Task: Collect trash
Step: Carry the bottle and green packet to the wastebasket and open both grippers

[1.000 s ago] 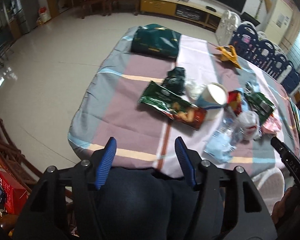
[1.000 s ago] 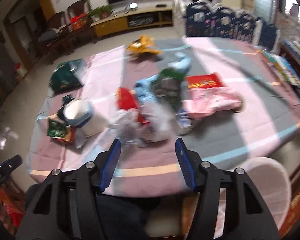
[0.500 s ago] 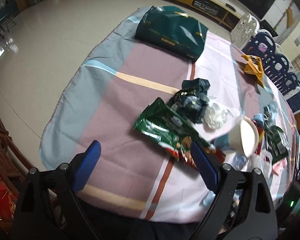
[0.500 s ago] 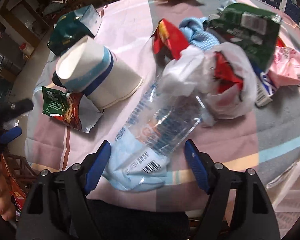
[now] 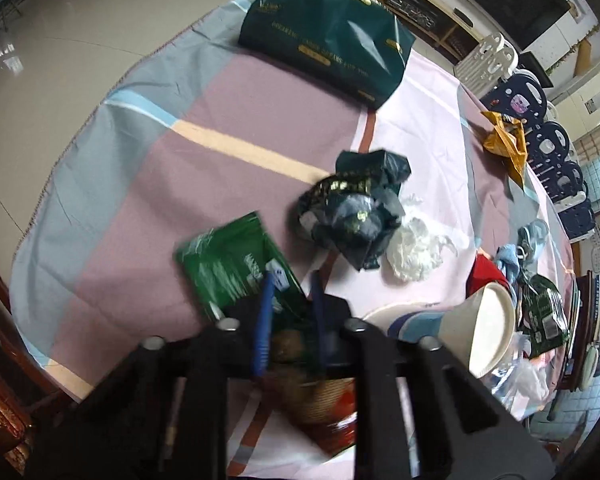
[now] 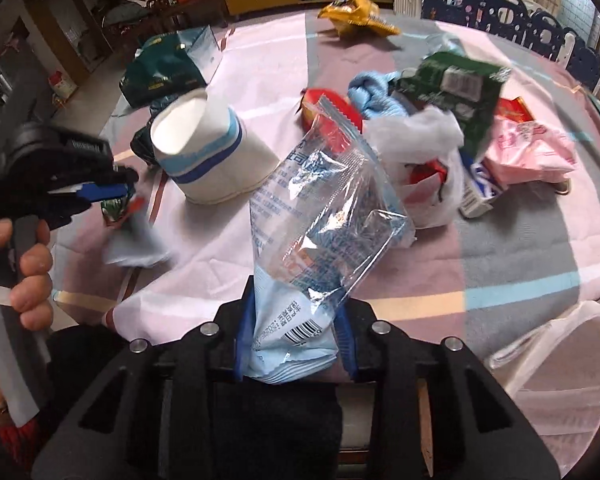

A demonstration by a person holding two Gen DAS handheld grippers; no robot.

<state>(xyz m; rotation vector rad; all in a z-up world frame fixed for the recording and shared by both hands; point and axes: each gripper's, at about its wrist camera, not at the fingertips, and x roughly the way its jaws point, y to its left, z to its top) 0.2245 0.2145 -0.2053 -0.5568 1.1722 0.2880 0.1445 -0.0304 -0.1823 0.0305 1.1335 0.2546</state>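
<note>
**Two wrappers gripped, most of the litter still on the table**

A round table under a striped pink, grey and blue tablecloth (image 5: 148,168) carries the clutter. Far ahead of the left jaws lies a dark green gift bag with gold print (image 5: 328,40), its lettering too blurred to read. A white paper cup with a blue band (image 6: 208,156) rests on its side ahead and to the left of the right jaws. The right gripper (image 6: 296,344) is clamped on a clear and pale-blue plastic packet (image 6: 320,232), which stands up from between the jaws; a barcode and Chinese characters show, none legible. The left gripper (image 5: 290,312) pinches a green foil snack wrapper (image 5: 236,264), lifted clear of the cloth. Just beyond it sit a crumpled dark plastic bag (image 5: 356,208) and a wad of white plastic film (image 5: 416,248). By the look of things collection has barely begun: no bin is visible, and most items remain.
</note>
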